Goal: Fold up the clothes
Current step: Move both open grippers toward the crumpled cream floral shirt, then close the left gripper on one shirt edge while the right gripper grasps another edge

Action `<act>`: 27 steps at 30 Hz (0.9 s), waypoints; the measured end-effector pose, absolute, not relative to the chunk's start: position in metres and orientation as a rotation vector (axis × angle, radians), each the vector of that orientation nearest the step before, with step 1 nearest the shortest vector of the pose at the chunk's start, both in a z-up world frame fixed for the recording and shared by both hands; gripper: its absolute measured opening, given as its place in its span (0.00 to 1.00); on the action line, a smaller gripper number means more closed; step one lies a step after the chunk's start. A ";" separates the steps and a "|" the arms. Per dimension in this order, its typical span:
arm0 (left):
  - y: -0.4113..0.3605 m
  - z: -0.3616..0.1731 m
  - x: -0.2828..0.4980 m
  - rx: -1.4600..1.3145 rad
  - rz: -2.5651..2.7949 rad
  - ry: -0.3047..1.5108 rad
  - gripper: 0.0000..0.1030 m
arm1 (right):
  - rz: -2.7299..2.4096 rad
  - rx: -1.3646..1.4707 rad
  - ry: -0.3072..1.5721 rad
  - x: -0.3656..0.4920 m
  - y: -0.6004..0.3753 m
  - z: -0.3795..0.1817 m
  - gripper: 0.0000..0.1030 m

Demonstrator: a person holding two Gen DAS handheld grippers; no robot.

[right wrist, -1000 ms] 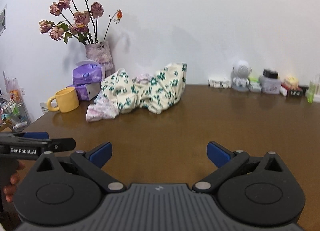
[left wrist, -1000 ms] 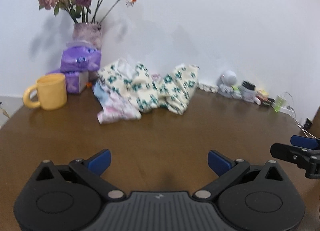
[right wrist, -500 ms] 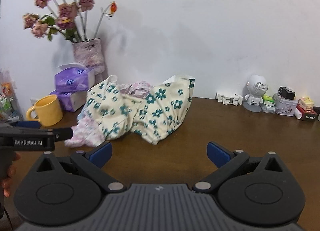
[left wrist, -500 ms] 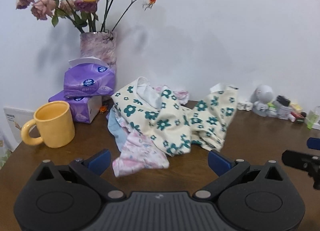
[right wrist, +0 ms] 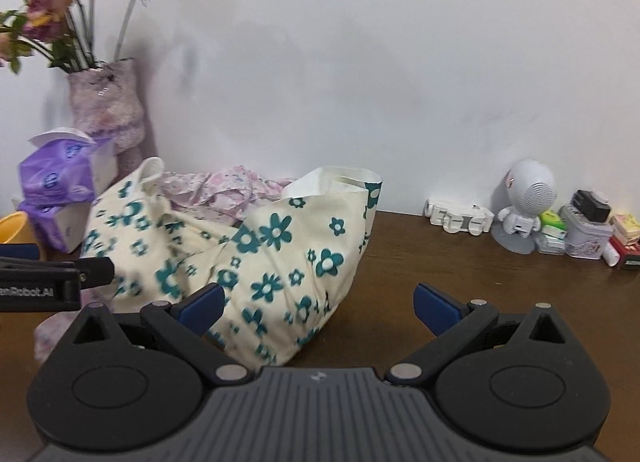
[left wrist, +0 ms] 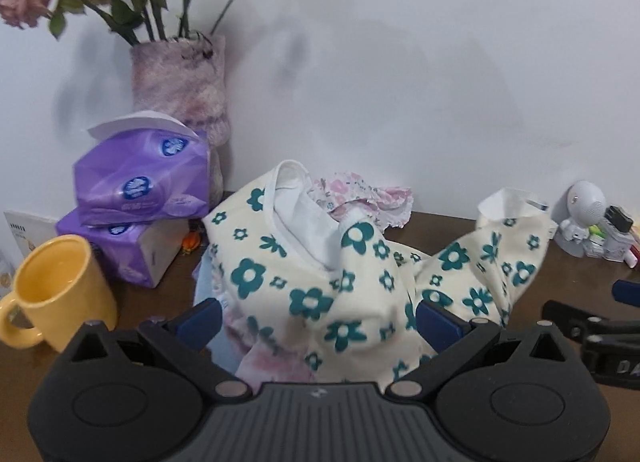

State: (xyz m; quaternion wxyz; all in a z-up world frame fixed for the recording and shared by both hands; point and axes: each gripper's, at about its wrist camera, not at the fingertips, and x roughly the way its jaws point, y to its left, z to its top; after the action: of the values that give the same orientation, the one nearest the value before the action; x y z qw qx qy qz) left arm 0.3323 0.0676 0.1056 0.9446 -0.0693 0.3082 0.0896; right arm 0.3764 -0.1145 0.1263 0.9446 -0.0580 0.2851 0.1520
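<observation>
Both open grippers, left gripper [left wrist: 318,318] and right gripper [right wrist: 316,304], now nearer the floral garment [left wrist: 320,286].

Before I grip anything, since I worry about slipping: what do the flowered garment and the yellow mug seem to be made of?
The cream garment with teal flowers looks like soft matte woven or knit fabric: it creases and slumps. The yellow mug looks like glazed ceramic, thick-walled with a faint sheen, though coated plastic is possible.

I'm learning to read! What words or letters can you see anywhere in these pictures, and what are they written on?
"enRobot.AI": on the side of the left gripper, its start cut off by the picture's edge.
"DA": on the side of the right gripper, the rest cut off.
Purple tissue packs: blue round logos, print too blurred to read.
White card behind the yellow mug: tiny print, unreadable.
Small boxes and tin by the wall: labels too small to read.
</observation>
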 end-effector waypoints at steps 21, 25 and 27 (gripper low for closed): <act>0.068 0.092 0.390 -0.167 0.168 0.733 0.33 | 0.359 -0.059 0.681 0.451 -0.084 0.096 0.10; 0.074 0.103 0.384 -0.187 0.117 0.718 0.02 | 0.369 -0.024 0.646 0.443 -0.092 0.108 0.04; 0.072 0.114 0.374 -0.139 0.134 0.670 0.01 | 0.366 -0.001 0.615 0.437 -0.099 0.118 0.03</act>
State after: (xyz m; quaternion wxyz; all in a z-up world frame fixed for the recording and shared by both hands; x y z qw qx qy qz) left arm 0.3745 0.0724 0.1143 0.9398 -0.0681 0.3284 0.0658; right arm 0.4375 -0.0992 0.1175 0.9366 -0.0006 0.3011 0.1791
